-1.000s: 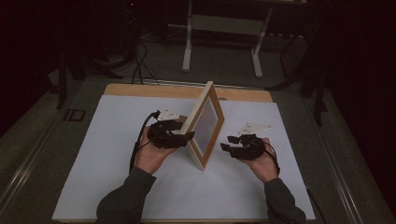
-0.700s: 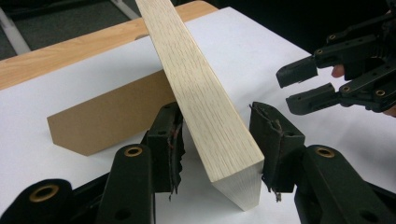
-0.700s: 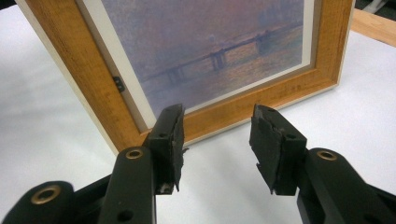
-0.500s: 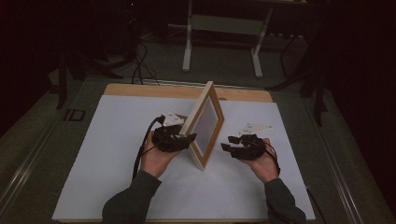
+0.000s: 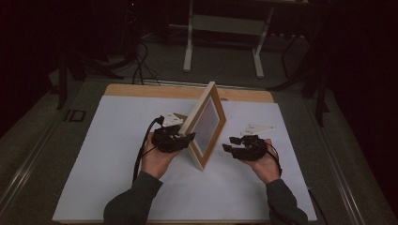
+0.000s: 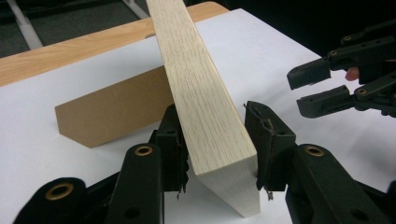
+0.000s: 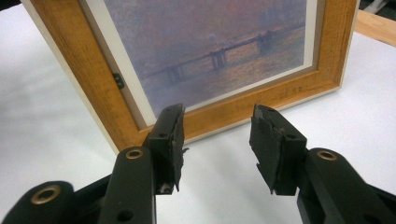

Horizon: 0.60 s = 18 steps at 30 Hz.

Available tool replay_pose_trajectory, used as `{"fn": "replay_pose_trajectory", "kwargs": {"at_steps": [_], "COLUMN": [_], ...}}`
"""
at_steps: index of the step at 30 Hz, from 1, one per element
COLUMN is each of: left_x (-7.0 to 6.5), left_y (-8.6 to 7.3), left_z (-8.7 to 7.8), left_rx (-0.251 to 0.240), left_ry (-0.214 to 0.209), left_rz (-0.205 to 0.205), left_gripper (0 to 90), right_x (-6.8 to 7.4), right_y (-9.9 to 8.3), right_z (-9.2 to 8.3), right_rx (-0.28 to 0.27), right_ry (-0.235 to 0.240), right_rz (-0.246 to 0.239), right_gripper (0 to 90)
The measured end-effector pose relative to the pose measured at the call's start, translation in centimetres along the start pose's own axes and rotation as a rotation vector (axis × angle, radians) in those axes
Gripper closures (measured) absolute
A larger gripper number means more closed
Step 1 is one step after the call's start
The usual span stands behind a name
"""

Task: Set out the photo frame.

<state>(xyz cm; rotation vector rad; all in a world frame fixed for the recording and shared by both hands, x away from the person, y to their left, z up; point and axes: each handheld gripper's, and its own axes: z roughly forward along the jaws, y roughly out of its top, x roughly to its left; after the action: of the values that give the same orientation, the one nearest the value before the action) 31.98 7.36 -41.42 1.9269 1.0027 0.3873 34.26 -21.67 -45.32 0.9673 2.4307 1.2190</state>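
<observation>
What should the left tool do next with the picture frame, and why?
Probably close a little more. The left tool has just been closing around the picture frame's edge, but one pad looks a sliver off the wood. The frame stands tilted on the table, and the right tool is open, in front of it.

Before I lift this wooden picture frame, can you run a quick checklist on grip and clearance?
1. Left gripper straddles the edge of the light wooden picture frame; jaws have just been closing: ok.
2. Pads pressing both faces: cannot tell, a slight gap shows at one side.
3. Brown cardboard easel stand out, on the white table mat: ok.
4. Right gripper open, short of the frame's front: ok.
5. Frame leaning, not upright: ok.
</observation>
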Motion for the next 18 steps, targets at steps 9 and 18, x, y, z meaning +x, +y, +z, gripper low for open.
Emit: {"fn": "replay_pose_trajectory", "kwargs": {"at_steps": [9,18], "left_x": [0.8,1.8], "left_y": [-0.1,-0.2], "left_z": [-0.3,-0.4], "left_rx": [-0.007,-0.017], "left_ry": [-0.005,-0.038], "left_rz": [-0.016,-0.048], "left_gripper": [63.9,65.5], "right_x": [0.0,-0.1], "right_y": [0.0,0.1], "right_z": [0.0,-0.1], "right_rx": [0.001,0.002], "right_ry": [0.000,0.000], "right_rz": [-0.005,-0.006], "right_gripper": [53.8,53.7]}}
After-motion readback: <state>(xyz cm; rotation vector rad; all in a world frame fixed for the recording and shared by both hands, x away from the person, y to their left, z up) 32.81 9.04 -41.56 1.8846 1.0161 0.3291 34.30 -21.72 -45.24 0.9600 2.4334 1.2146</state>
